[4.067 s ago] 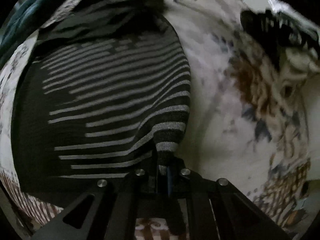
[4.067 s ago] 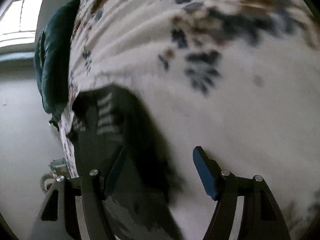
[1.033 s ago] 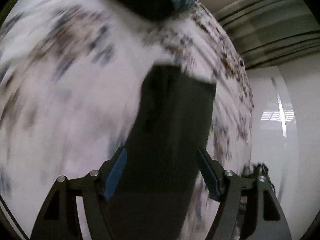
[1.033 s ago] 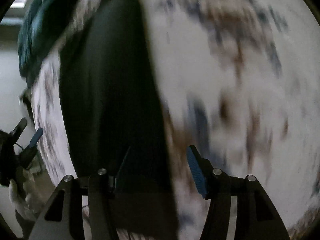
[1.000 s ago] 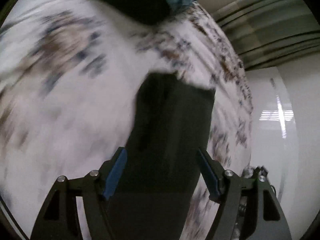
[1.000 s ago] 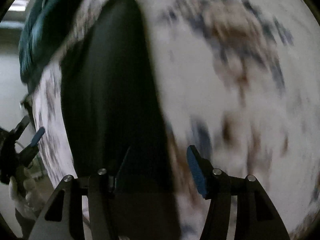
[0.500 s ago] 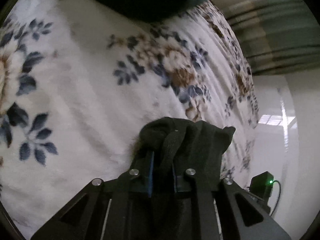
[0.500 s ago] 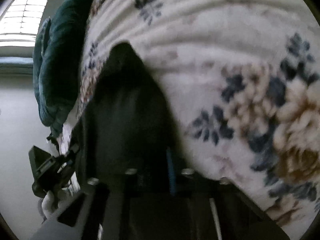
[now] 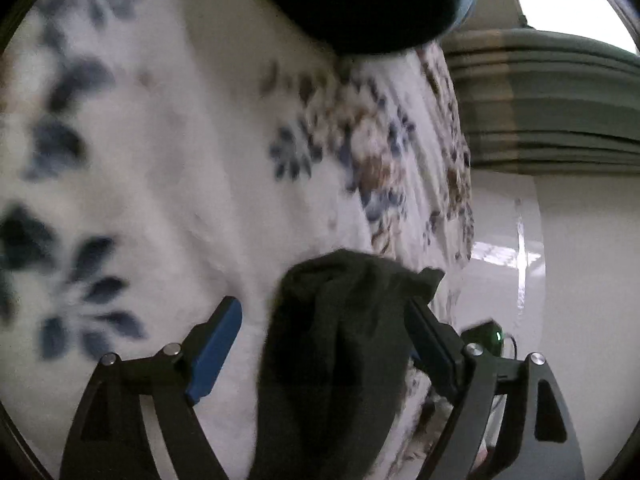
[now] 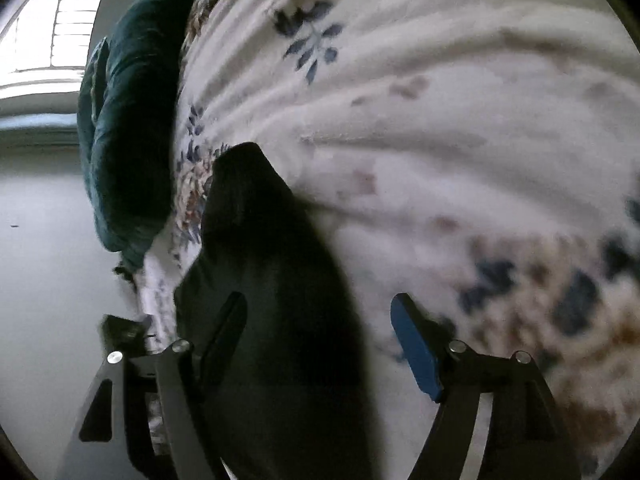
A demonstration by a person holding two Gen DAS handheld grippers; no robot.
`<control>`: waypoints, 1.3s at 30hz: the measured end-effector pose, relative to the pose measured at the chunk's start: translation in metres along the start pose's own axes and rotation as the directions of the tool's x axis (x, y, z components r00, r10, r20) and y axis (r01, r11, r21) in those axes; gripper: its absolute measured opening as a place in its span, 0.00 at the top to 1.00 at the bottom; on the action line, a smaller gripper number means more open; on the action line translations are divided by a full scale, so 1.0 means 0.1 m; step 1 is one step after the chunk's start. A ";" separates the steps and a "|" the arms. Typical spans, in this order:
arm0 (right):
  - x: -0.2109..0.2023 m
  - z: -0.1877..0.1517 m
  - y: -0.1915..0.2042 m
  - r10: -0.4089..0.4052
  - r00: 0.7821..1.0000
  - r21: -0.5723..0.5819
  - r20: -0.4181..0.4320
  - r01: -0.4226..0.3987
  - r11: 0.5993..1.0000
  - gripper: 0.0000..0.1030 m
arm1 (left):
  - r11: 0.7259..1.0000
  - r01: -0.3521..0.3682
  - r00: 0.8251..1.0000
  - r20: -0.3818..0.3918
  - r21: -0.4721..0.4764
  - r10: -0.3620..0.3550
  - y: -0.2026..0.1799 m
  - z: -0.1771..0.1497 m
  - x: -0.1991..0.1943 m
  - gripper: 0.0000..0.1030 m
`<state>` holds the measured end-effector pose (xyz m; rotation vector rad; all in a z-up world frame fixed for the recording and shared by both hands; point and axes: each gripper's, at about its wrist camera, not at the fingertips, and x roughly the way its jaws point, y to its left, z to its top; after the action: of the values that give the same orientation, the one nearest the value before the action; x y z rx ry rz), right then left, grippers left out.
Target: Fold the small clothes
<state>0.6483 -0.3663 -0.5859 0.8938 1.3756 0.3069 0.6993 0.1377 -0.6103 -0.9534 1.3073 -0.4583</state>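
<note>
A dark folded garment [image 9: 340,344] lies on the white floral bedspread [image 9: 160,160], close to the bed's edge. My left gripper [image 9: 320,332] straddles its bunched end with jaws opening; the blue pads [image 9: 218,340] stand clear of the cloth. In the right wrist view the same dark garment [image 10: 272,280] runs between the jaws of my right gripper [image 10: 320,332], which are also opening, and the blue pad [image 10: 414,344] is off the fabric. The left finger lies over the cloth.
A dark teal cushion [image 10: 124,140] sits at the bedspread's [image 10: 440,120] far end, also seen as a dark teal cushion [image 9: 360,0] in the left view. A small black device with a green light [image 9: 486,334] lies past the bed edge, above a pale floor [image 10: 40,280].
Both grippers closed on the ends of the dark garment half a second ago and have now spread apart, releasing it. The garment stays bunched on the bedspread.
</note>
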 end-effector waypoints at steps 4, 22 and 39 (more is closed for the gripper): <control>0.32 0.14 -0.01 0.062 0.995 -0.019 -0.076 -0.064 0.998 0.24 | 0.991 -0.085 0.994 -0.055 0.108 0.091 -0.24 0.02 0.36 0.20; 0.08 -0.20 0.20 -0.025 0.999 0.016 -0.041 0.025 1.000 0.45 | 0.979 -0.102 0.994 -0.012 0.179 0.106 -0.57 -0.02 0.04 0.31; -0.55 -4.18 -0.91 -0.096 0.910 0.173 -0.404 0.179 0.968 0.35 | 0.953 -0.295 0.921 -0.247 0.066 0.302 0.26 -3.26 -1.35 0.29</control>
<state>0.2207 -0.3082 -0.5849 0.9306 1.8633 0.2441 0.3530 0.1480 -0.5403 -0.6695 1.6462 -0.3674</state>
